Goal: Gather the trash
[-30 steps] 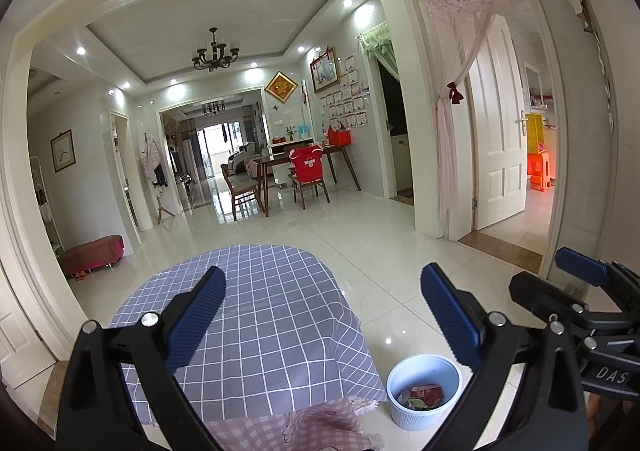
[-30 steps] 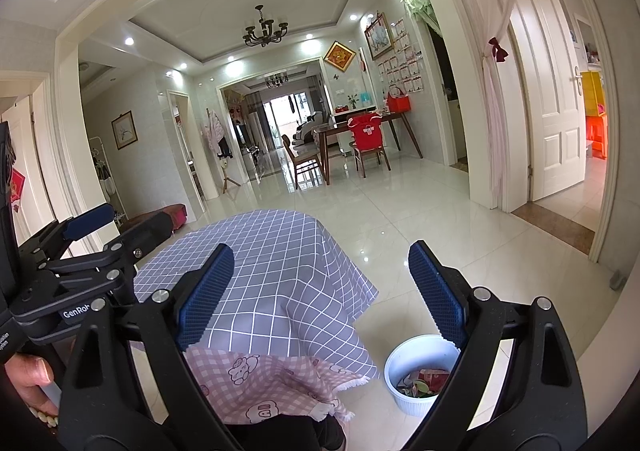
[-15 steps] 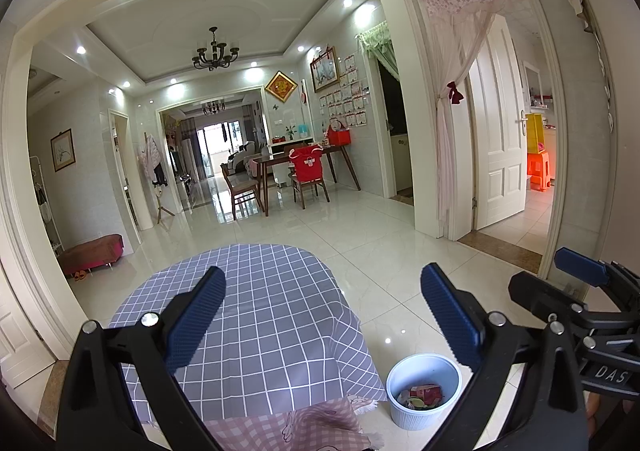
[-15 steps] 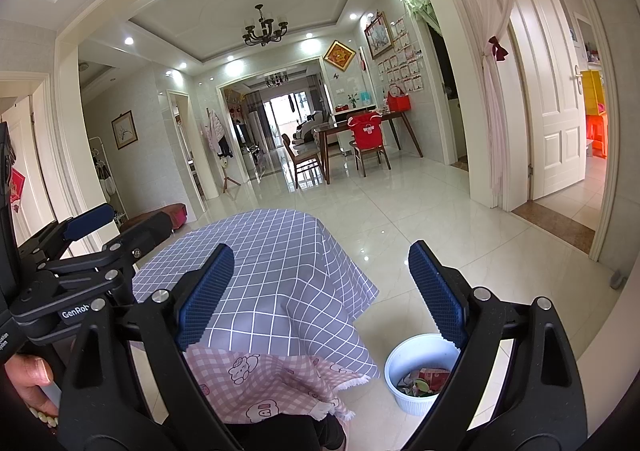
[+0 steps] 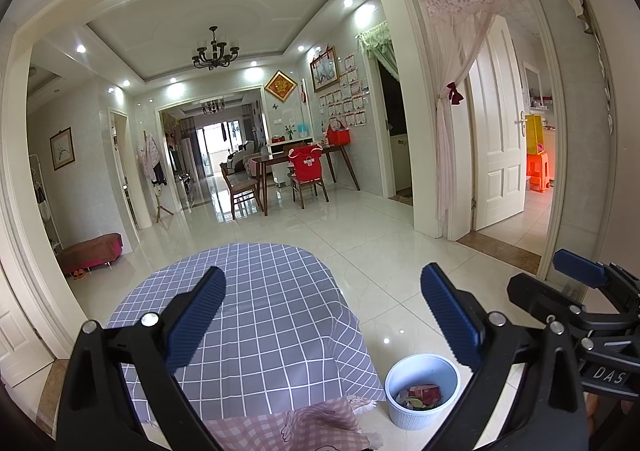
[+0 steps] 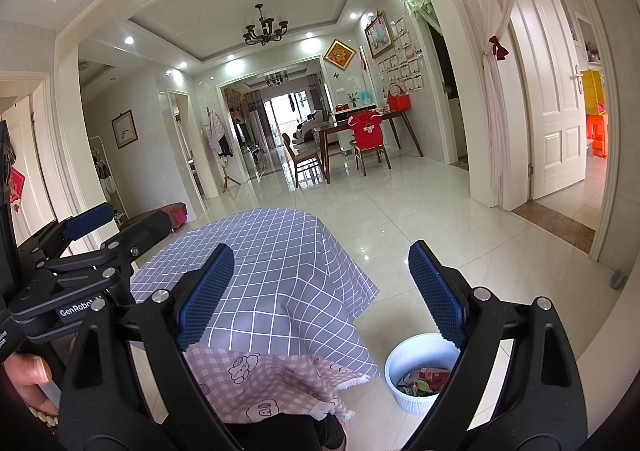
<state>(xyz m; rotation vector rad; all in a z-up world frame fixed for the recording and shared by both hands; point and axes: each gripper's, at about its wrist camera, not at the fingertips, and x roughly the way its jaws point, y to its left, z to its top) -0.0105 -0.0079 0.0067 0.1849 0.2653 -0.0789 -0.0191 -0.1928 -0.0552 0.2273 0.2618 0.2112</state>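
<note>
A small white bin stands on the tiled floor to the right of the table, with red and green wrappers inside. My left gripper is open and empty, held above the table's near edge. My right gripper is open too, with nothing between its blue pads, above the table and the bin. Each view shows the other gripper at its side. No loose trash shows on the tabletop.
A table under a grey checked cloth fills the foreground, with a pink patterned cloth at its near edge. Glossy tiled floor stretches to a dining table and chairs at the back. A white door stands open on the right.
</note>
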